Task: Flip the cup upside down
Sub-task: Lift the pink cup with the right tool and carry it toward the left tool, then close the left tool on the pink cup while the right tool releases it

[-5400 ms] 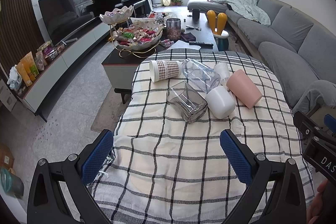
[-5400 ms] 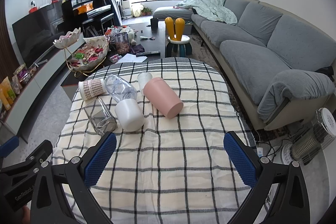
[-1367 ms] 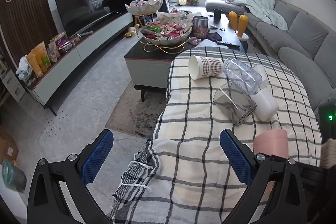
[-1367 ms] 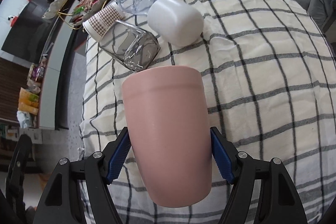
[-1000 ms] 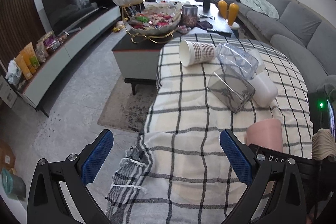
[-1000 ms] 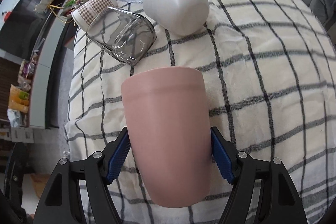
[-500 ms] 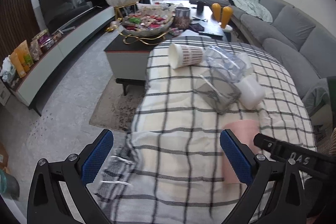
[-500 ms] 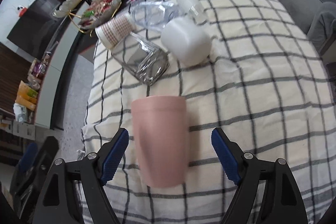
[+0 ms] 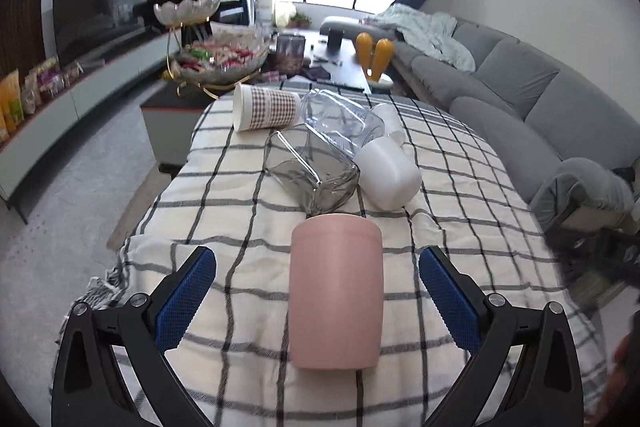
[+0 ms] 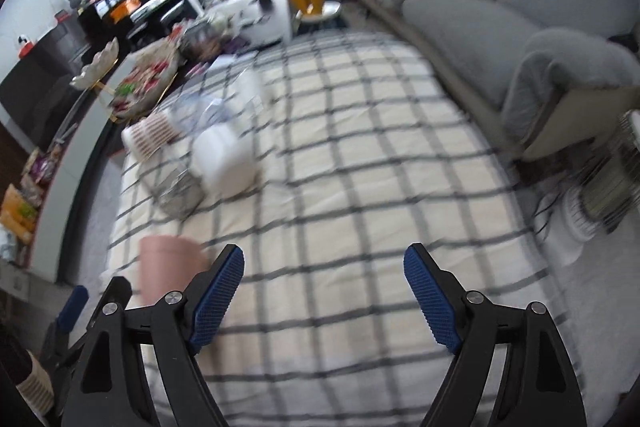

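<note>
A pink cup (image 9: 335, 291) stands upside down on the checked tablecloth (image 9: 240, 211), between the fingers of my open left gripper (image 9: 318, 301) without touching them. In the blurred right wrist view the pink cup (image 10: 166, 269) sits at the lower left, left of my open, empty right gripper (image 10: 324, 291), which is over bare cloth.
Behind the pink cup lie a smoky square glass (image 9: 312, 173), a white cup (image 9: 386, 179), a clear jug (image 9: 340, 121) and a checked paper cup (image 9: 266, 107). A grey sofa (image 9: 520, 95) runs along the right. A coffee table with a snack bowl (image 9: 222, 61) stands beyond.
My right gripper has let go of the pink cup, opened and pulled away to the right. My left gripper has swung over so that the cup stands between its fingers.
</note>
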Available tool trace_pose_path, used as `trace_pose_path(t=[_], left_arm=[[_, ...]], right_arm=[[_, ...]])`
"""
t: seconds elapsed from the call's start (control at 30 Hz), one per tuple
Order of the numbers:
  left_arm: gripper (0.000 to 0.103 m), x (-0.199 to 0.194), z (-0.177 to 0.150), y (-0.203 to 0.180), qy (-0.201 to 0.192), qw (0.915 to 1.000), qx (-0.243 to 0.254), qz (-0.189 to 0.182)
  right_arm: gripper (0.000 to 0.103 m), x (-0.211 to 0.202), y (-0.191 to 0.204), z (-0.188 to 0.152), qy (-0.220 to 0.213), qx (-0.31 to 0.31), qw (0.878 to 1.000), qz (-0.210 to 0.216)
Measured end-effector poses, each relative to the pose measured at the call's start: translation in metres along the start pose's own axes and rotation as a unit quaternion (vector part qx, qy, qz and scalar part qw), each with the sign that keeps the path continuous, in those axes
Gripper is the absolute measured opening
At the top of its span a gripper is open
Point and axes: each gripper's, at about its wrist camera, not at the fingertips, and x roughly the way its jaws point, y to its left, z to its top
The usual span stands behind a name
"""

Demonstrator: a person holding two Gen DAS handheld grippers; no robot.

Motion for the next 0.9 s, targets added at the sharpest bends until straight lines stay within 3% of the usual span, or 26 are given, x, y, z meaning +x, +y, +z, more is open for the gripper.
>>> trace_pose_path(t=[0.13, 0.43, 0.67, 0.73, 0.9], left_arm=[[0.103, 0.012, -0.019, -0.015, -0.024, 0.9995, 0.021, 0.007], [0.1, 0.041, -0.038, -0.021, 0.012, 0.9996, 0.019, 0.015], [0.082, 0.055, -0.045, -0.02, 0.021, 0.9993, 0.015, 0.029], [0.073, 0.056, -0.046, -0.021, 0.022, 0.9992, 0.021, 0.026], [0.071, 0.057, -0.046, -0.022, 0.023, 0.9992, 0.023, 0.024]], right_arm=[[0.085, -0.001, -0.007, -0.003, -0.027, -0.019, 0.999, -0.021], [0.085, 0.005, -0.011, -0.008, -0.031, -0.026, 0.999, -0.023], [0.085, 0.012, -0.014, -0.012, -0.019, -0.018, 0.999, -0.02], [0.085, 0.015, -0.014, -0.012, -0.013, -0.018, 1.0, -0.019], [0.085, 0.018, -0.013, -0.013, -0.007, -0.016, 1.0, -0.018]])
